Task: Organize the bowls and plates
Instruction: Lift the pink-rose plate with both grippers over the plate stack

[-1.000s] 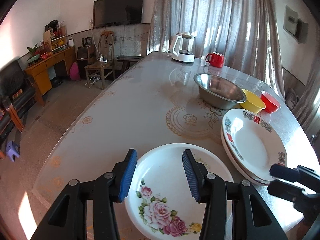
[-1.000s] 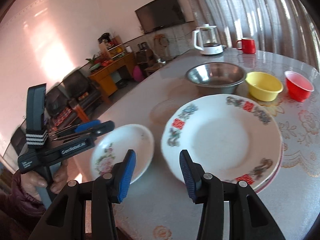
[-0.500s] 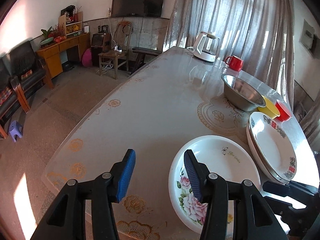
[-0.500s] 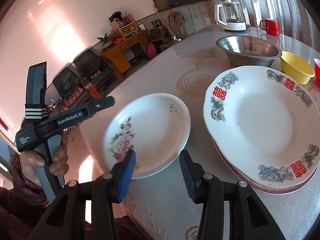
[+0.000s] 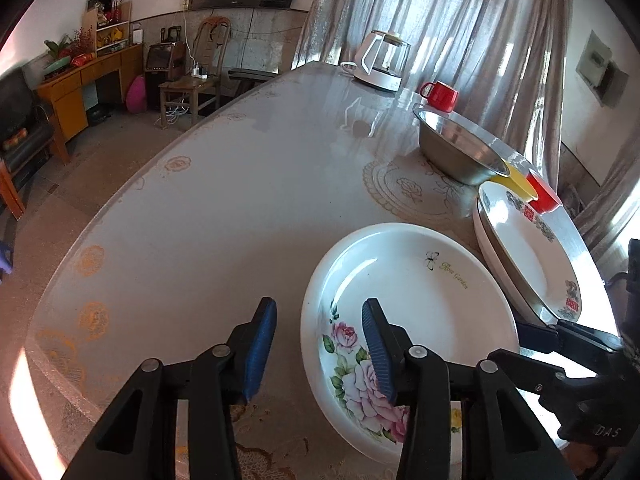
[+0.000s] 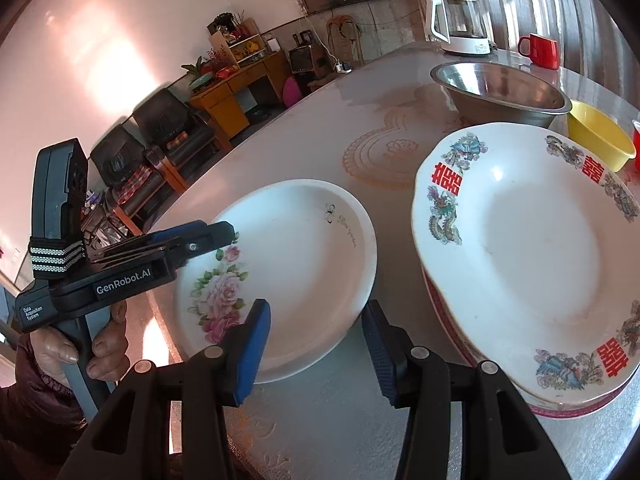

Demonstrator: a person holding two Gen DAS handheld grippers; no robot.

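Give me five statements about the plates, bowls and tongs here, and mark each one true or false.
1. The rose plate lies to the left of the plate stack, apart from it. True.
2. The left tongs are clamped shut on the rose plate's rim. False: they stand open, one finger over the plate, the other over the table.
3. The yellow bowl sits inside the steel bowl. False: it stands on the table beside it.
4. The right tongs are open and hold nothing. True.
5. The red mug stands on the plate stack. False: it is at the far end of the table, near the kettle.
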